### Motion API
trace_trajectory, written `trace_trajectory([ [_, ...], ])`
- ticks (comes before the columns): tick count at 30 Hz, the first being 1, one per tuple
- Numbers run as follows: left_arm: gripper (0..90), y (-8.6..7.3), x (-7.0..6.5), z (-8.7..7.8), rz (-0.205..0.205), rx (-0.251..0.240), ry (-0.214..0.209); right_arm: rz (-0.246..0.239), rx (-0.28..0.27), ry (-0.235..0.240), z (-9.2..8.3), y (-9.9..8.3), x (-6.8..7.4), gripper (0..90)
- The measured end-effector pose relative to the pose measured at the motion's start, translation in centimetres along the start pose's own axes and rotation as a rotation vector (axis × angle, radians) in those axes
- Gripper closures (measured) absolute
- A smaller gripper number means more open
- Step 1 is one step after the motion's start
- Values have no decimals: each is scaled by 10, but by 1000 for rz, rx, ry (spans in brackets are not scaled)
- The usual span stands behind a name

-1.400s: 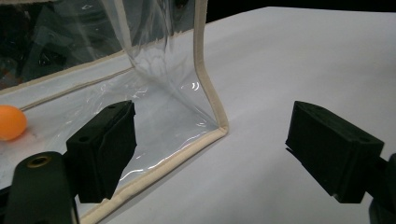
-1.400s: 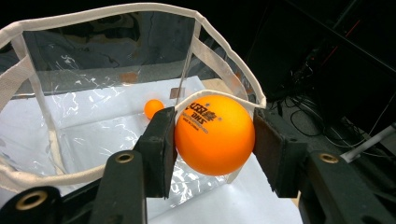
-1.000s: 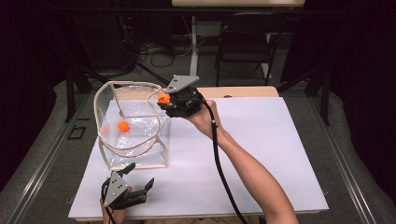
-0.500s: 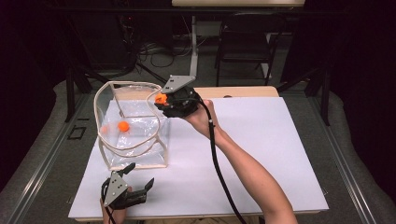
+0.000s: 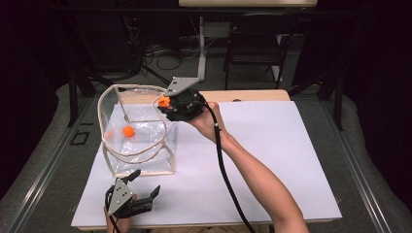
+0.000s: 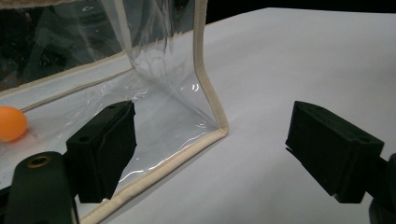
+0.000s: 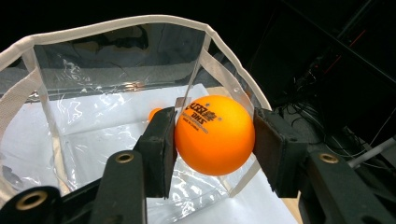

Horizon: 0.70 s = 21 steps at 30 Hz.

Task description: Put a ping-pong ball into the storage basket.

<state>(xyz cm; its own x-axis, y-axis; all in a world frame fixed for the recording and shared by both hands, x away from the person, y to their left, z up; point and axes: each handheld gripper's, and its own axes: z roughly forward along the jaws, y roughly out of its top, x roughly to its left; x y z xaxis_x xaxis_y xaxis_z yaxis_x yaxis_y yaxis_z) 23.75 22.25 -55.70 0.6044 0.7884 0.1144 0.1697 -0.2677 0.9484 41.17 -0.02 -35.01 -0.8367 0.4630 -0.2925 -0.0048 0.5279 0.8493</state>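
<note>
**A:** What have you got in your right gripper [image 7: 215, 140]?

**B:** An orange ball [image 7: 215, 135], pinched between my two black jaws, one pad on each side of it. From above, I hold it at the rim of the clear bag [image 5: 167, 127], at the bag's corner toward 2 o'clock.

**A:** And the bag itself?

**B:** It stands open on the white table [image 5: 272, 160], at about 10 o'clock from the table's middle. It is see-through plastic with a pale cloth trim along its edges. A second orange ball [image 5: 128, 131] lies on the bag's floor, near its 9 o'clock side.

**A:** Where is your left gripper [image 5: 144, 186]?

**B:** Down near the table's front edge, at about 6 o'clock from the bag and just beside it. Its jaws stand wide apart with nothing between them. Looking along them, I see the bag's near bottom corner straight ahead, and the ball inside shows through the plastic at my 9 o'clock.
</note>
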Motion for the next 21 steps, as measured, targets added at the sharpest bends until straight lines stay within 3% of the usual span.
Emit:
trace_trajectory([
  [21, 157, 0, 0, 0, 2, 1, 4, -19, 19, 12, 8, 6, 6, 509],
])
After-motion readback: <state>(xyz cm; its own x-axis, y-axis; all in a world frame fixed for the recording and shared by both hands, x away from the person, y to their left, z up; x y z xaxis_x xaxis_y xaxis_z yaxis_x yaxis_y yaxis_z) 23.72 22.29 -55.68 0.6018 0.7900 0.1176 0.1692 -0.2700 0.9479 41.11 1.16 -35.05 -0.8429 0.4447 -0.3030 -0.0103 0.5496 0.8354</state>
